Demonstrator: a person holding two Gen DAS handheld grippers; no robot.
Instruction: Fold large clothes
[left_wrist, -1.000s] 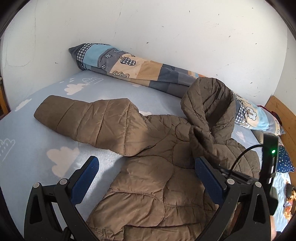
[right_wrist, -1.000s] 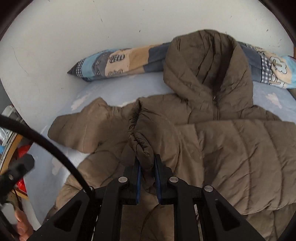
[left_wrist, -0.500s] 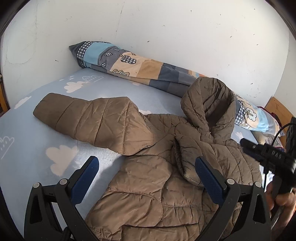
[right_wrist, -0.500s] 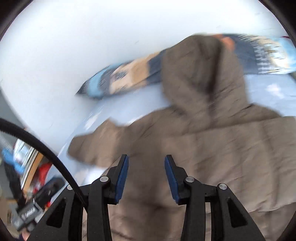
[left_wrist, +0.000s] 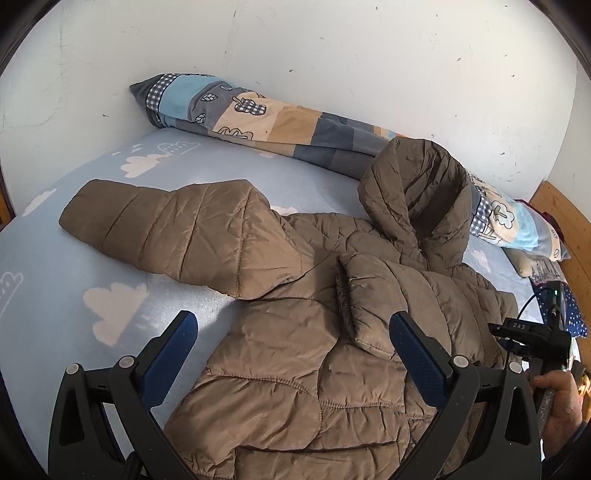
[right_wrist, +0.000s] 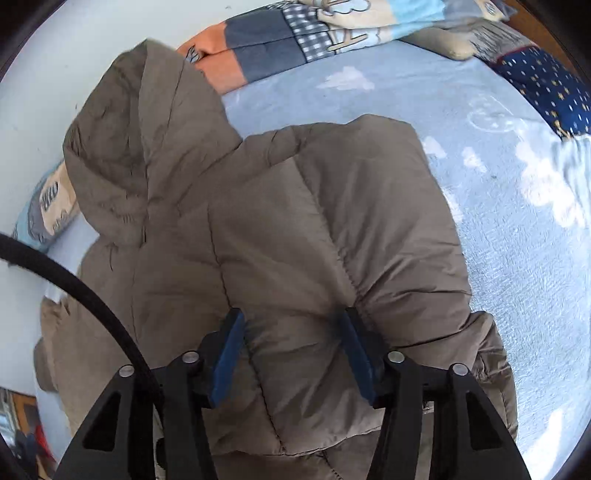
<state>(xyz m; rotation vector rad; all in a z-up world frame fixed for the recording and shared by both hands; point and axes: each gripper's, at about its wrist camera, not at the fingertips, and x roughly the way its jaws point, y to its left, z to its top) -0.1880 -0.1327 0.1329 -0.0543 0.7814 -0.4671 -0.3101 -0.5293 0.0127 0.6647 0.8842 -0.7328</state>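
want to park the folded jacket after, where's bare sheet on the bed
Bare sheet lies below the outstretched sleeve, and a strip runs between that sleeve and the rolled quilt along the wall. In the right wrist view, sheet is free beside the jacket, up to the navy starred cloth. The middle is crowded by the jacket and its hood.

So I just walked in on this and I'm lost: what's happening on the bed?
A person with a gripper in each hand is folding a brown puffer jacket on the bed. One sleeve lies folded across the chest. The right gripper, its jaws just opening, hovers over the jacket, holding nothing. The left gripper is open.
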